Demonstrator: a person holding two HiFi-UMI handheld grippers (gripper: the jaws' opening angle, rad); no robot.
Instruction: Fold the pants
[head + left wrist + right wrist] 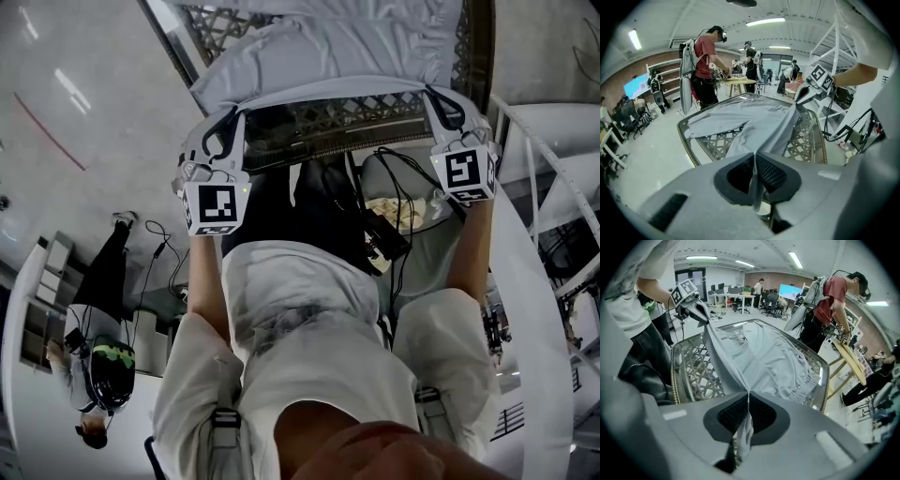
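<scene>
Left claw (754, 158): pressed together on a thin fold of the pants' (754, 117) near edge. A strip of cloth hangs out below the pads.
Right claw (748, 398): pinching the same edge further right, with a tuft of cloth hanging out under its pads.
Pants: light grey and spread over the far part of the tabletop (705, 143). The near edge is lifted off it and pulled into a taut line between the two claws.
Leg (701, 124): one lies flat, reaching toward the tabletop's left rim.
Gathered end (811, 380): crumpled by the right rim, resting on the lattice.
Tabletop: woven open lattice inside a rounded rim. Bare lattice shows on the near side, under the raised edge.
Arms: both bare forearms reach forward, wide apart, one at each near corner of the tabletop.
Cables (394, 202): black, looping down to a dark box (386, 239) at the wearer's waist.
Bystander (705, 56): red shirt and headset, standing at a wooden table (738, 80) well beyond the tabletop.
Second bystander (98, 370): on the floor to the near left, wearing a dark headset.
</scene>
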